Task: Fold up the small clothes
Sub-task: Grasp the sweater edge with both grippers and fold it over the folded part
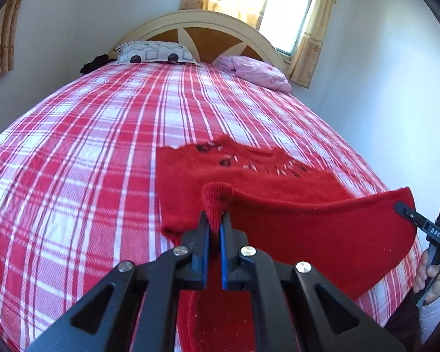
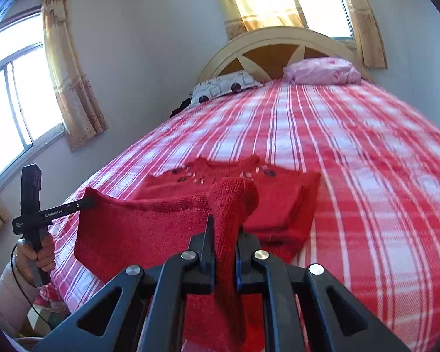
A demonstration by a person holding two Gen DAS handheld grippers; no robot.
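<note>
On the plaid bed [image 1: 102,146], the red sweater [image 1: 249,176] lies flat, its hem lifted. Left gripper [image 1: 215,220] and right gripper [image 2: 224,228] each pinch a hem corner; carry both level toward the collar, keeping the edge taut.

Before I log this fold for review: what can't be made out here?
- Red sweater near hem: both views, cut off behind the grippers' black frames.
- Bead trim at the neckline: blurred, too small.
- Dark item beside the patterned pillow: too small to identify.
</note>
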